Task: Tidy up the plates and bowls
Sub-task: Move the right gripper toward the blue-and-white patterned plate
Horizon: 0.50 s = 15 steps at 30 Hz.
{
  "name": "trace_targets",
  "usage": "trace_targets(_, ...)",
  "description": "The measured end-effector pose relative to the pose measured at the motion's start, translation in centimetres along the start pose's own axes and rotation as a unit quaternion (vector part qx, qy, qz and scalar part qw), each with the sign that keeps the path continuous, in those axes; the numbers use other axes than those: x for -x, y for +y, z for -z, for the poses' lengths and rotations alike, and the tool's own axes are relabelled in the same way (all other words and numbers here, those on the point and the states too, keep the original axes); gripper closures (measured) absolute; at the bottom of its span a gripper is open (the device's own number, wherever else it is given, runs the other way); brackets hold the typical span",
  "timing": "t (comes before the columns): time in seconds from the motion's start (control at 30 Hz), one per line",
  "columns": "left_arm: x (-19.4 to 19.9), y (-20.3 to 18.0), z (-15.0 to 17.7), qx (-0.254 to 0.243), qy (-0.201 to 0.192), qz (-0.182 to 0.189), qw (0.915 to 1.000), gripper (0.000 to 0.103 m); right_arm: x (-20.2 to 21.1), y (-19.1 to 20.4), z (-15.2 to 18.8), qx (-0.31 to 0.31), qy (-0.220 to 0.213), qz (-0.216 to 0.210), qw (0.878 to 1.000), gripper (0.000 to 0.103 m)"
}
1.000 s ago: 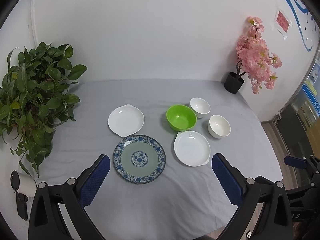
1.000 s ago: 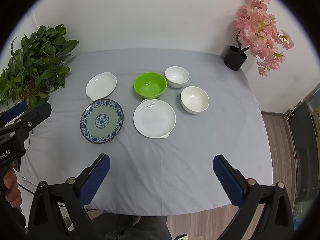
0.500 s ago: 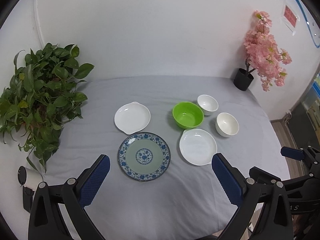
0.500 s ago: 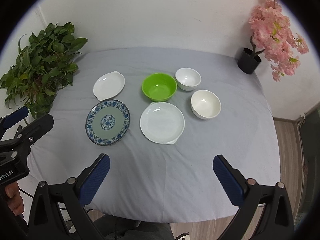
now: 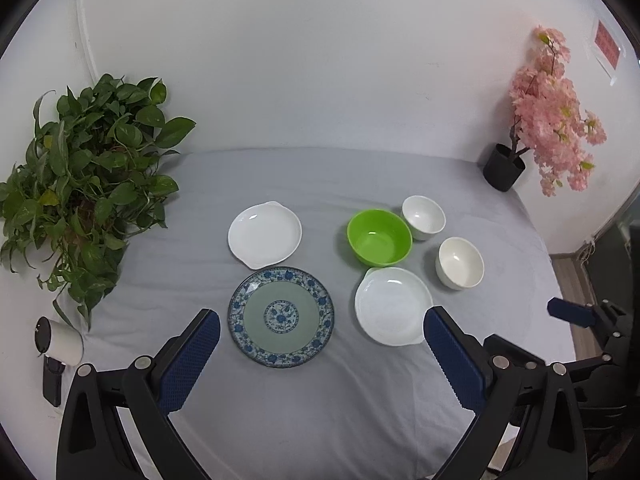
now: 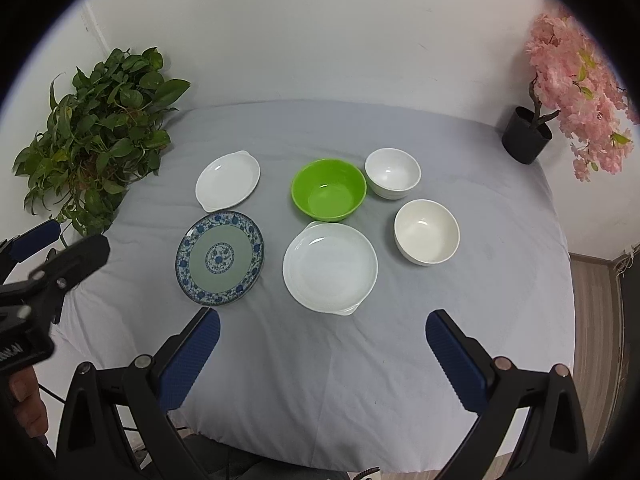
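Nothing looks stacked yet: the blue-patterned round plate [image 6: 219,258], two white eared plates [image 6: 330,267] [image 6: 227,179], lime-green plastic bowl [image 6: 329,190] and two white bowls [image 6: 393,173] [image 6: 427,232] lie singly on the grey-clothed table [image 6: 320,360]. Both the left gripper [image 5: 320,354] and the right gripper [image 6: 322,356] hover wide and empty.

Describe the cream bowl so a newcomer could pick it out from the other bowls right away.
Start at the pink blossom tree in its black pot at the table's far right corner. Three bowls cluster near it; the cream bowl is the nearest to you, beside the large white plate. It is off-white, unlike the green bowl and the whiter small bowl.
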<state>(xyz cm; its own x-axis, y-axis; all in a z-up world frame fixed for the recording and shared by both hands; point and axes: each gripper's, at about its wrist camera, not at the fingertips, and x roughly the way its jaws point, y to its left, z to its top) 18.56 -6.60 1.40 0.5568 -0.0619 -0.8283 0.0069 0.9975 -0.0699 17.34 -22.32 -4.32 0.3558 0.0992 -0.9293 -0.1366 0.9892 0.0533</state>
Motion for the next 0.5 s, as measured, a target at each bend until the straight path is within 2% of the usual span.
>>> trace_targets(0.13,-1.7,2.1,-2.1,-0.004,0.005,0.016,0.9998,0.0,-1.0,-0.4,-1.2,-0.011,-0.004,-0.026,1.0,0.001)
trace_targets(0.23,-3.9,5.1,-3.9,-0.013,0.015,0.035,0.9992,0.0,-1.7,-0.7,-2.0,-0.022,-0.02,-0.035,0.999,0.001)
trace_targets(0.37,-9.8,10.5,-5.8,-0.019,0.06,0.064,0.9959,0.0,-3.7,-0.9,-3.1,-0.069,-0.022,-0.117,0.991,0.001)
trace_targets(0.43,-13.2,12.7,-6.0,-0.027,0.078,0.079,0.9934,0.0,-6.3,0.0,-3.3,-0.08,0.001,-0.14,0.987,0.001)
trace_targets(0.5,-17.1,14.9,-5.7,-0.022,0.096,0.1,0.9901,0.0,-9.6,1.3,-3.1,-0.087,0.043,-0.161,0.982,0.001)
